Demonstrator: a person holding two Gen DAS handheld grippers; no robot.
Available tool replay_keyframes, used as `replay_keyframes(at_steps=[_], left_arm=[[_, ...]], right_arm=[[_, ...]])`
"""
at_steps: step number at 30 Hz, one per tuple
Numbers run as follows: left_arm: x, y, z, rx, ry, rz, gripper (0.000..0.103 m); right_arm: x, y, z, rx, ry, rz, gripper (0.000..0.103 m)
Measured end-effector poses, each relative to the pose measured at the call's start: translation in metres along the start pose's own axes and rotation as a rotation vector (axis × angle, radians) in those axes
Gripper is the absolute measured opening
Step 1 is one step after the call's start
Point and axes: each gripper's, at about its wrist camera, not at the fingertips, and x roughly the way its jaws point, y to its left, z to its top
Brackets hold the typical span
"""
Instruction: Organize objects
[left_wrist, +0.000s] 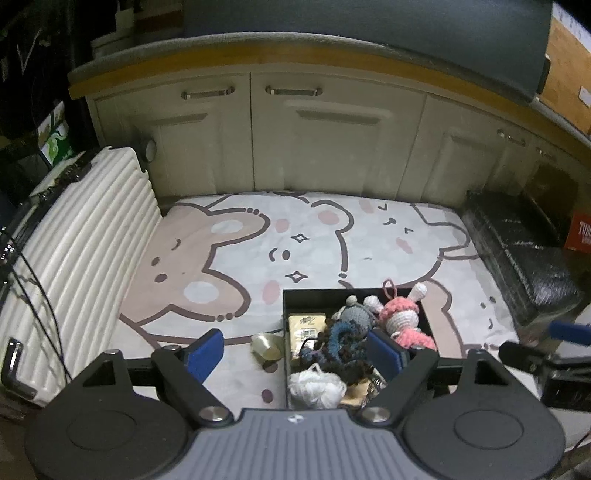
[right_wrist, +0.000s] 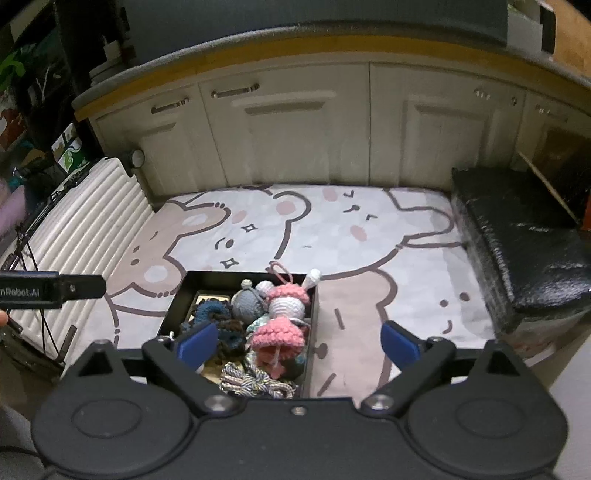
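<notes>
A black box (left_wrist: 314, 293) (right_wrist: 207, 275) sits on the cartoon rug, filled with a pink crochet bunny (left_wrist: 404, 319) (right_wrist: 286, 314), a grey crochet ball (left_wrist: 354, 317) (right_wrist: 248, 306), dark yarn scrunchies (left_wrist: 341, 343) (right_wrist: 212, 314), a white puff (left_wrist: 316, 386), a braided cord (right_wrist: 255, 380) and a tan card (left_wrist: 306, 325). A roll of clear tape (left_wrist: 266, 345) lies on the rug left of the box. My left gripper (left_wrist: 295, 350) is open and empty above the box's left edge. My right gripper (right_wrist: 299, 341) is open and empty above the box's right side.
A white ribbed suitcase (left_wrist: 85, 258) (right_wrist: 81, 221) lies on the left. Cream cabinets (left_wrist: 295, 140) (right_wrist: 314, 129) close off the back. A black wrapped block (left_wrist: 524, 254) (right_wrist: 524, 243) lies on the right. The cartoon rug (left_wrist: 280, 240) (right_wrist: 369, 240) covers the floor.
</notes>
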Motion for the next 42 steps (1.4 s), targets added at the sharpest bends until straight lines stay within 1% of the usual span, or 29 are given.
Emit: replay_keyframes(at_steps=[2,7,10,14,20,22,26,30,36,42], left_arm=[[-0.005,-0.002,-0.004,0.014,-0.005,0.005,0.091],[-0.018,-0.004,-0.015,0.031,-0.026,0.001,0.100],[-0.022,-0.006,-0.022,0.043,-0.010,0.005,0.103],[-0.022,-0.007,-0.031,0.055,0.020,0.018,0.103],[-0.027,-0.007,-0.045,0.065,0.027,0.012,0.103],[-0.030,-0.008,-0.048,0.070,0.020,0.015,0.103],[-0.035,-0.011,-0.054,0.088,-0.002,0.052,0.103],[-0.033,-0.013,-0.055,0.099,0.004,0.058,0.103],[-0.030,-0.005,-0.053,0.064,0.023,0.068,0.103],[-0.030,-0.005,-0.054,0.071,0.022,0.074,0.103]], right_arm=[[-0.005,0.000,-0.001,0.000,-0.007,-0.002,0.097],[-0.016,0.005,-0.007,-0.015,-0.018,-0.054,0.098],[-0.022,0.008,-0.010,-0.027,-0.016,-0.074,0.099],[-0.028,0.013,-0.016,-0.035,-0.005,-0.093,0.100],[-0.035,0.018,-0.028,-0.030,0.027,-0.128,0.101],[-0.038,0.019,-0.031,-0.027,0.021,-0.132,0.101],[-0.042,0.019,-0.034,-0.008,0.021,-0.129,0.101],[-0.041,0.018,-0.034,0.008,0.030,-0.124,0.101],[-0.038,0.022,-0.034,-0.005,0.034,-0.133,0.101],[-0.038,0.023,-0.035,-0.005,0.035,-0.134,0.101]])
